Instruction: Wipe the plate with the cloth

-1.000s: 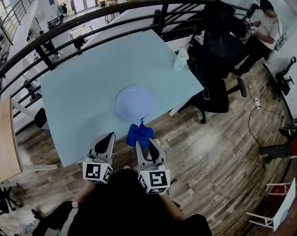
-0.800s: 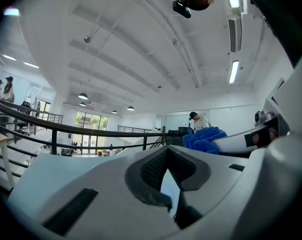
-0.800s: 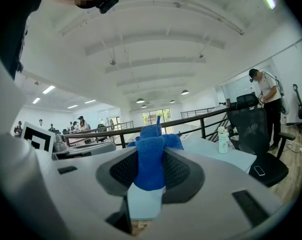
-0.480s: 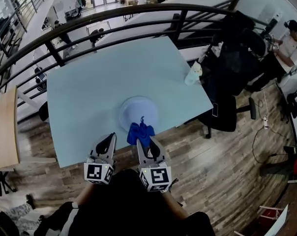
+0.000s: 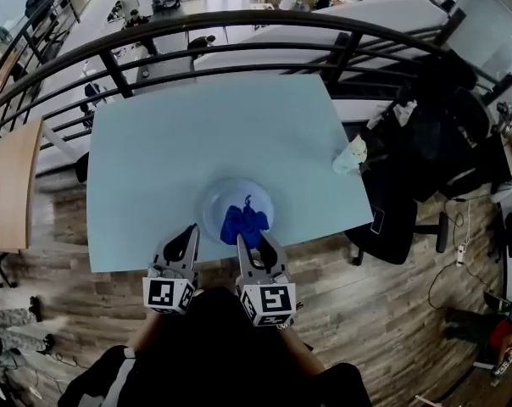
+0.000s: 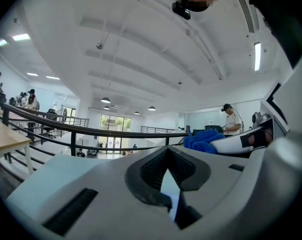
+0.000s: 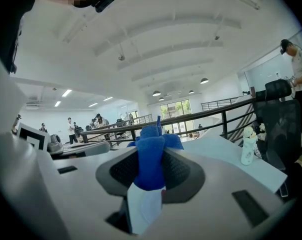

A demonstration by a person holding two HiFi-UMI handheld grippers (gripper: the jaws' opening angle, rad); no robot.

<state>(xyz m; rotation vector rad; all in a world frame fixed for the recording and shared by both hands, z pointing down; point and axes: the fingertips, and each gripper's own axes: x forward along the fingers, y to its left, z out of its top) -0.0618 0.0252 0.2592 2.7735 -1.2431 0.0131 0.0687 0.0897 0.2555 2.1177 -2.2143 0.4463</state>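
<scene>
Markings: each of the tongs carries a cube w/ black-and-white square markers, left cube (image 5: 164,295) and right cube (image 5: 273,302); patterns only.

Left tongs (image 5: 189,230): held just short of the table's (image 5: 197,134) near edge, left of the plate. In the left gripper view the jaws are drawn together w/ only a thin sliver of light between them, nothing gripped.

Right tongs (image 5: 253,238): at the table's near edge, tips over the plate's near rim. Jaws clamped on the blue cloth (image 5: 246,221); the right gripper view shows the fabric pinched between the pads and bunched up beyond the tips.

Plate (image 5: 212,203): round, pale blue, lying flat close to the near edge, approx. mid-length of it. The cloth sits over the plate's middle and right part; whether it presses on the surface can't be told.

Rest of the table: pale blue top. A white bottle (image 5: 351,155) stands upright at the right edge, well apart from the plate.

Surroundings: wood-plank floor (image 5: 366,312) below the near and right edges. Black office chair (image 5: 392,227) beside the right edge, w/ dark clothing piled further back. Wooden desk (image 5: 6,185) off the left edge. Black metal railing (image 5: 239,32) runs along beyond the far edge; past it a lower level w/ several persons, too small for detail.
</scene>
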